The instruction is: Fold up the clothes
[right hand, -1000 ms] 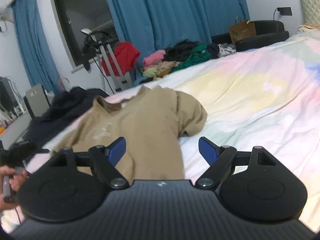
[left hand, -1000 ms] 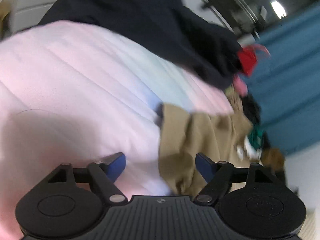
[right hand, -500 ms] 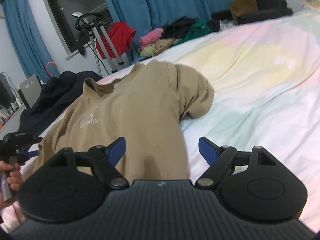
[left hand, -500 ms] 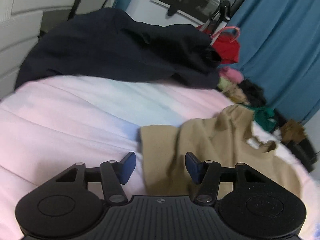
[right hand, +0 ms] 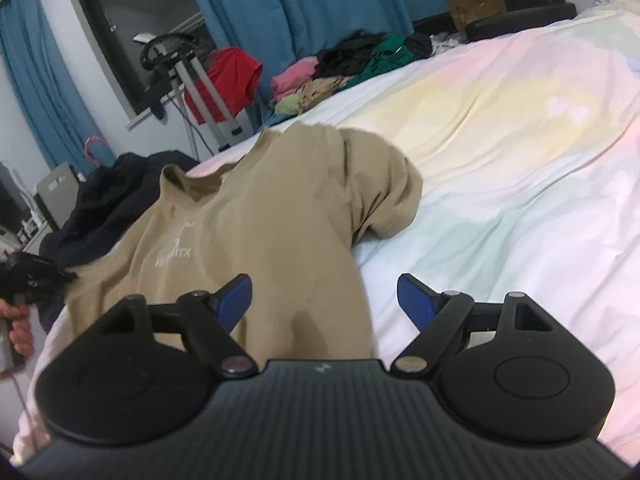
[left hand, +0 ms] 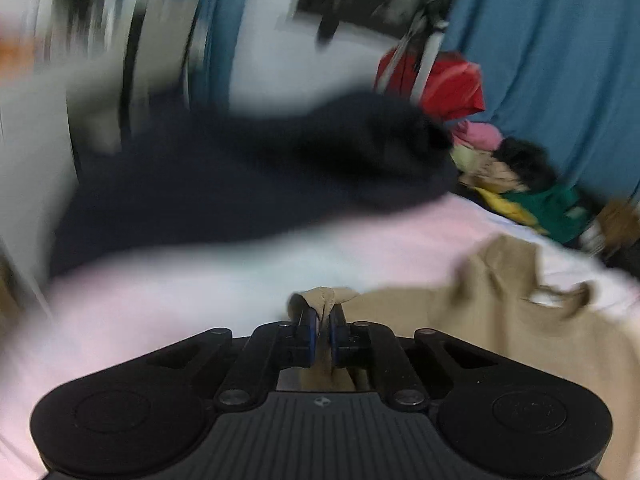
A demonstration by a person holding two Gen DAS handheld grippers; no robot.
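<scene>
A tan T-shirt (right hand: 260,232) with a small white chest print lies front up on the pastel bedsheet (right hand: 500,140), one sleeve bunched at the right. My left gripper (left hand: 322,320) is shut on a fold of the tan T-shirt's (left hand: 480,320) edge, and cloth pokes up between the blue pads. In the right wrist view that left gripper (right hand: 28,276) shows at the far left, with a hand (right hand: 18,328) holding it. My right gripper (right hand: 324,296) is open just above the shirt's lower part, with nothing pinched between its fingers.
A dark navy garment (left hand: 260,168) is heaped at the bed's corner beyond the shirt. A pile of mixed clothes (right hand: 340,68) lies along the far side of the bed. A red garment (right hand: 230,76) hangs on a metal stand by the blue curtains (right hand: 320,0).
The left gripper's jaws closed on the shirt's edge, and the gripper rolled upright and rose. The right gripper moved in closer over the shirt, still open.
</scene>
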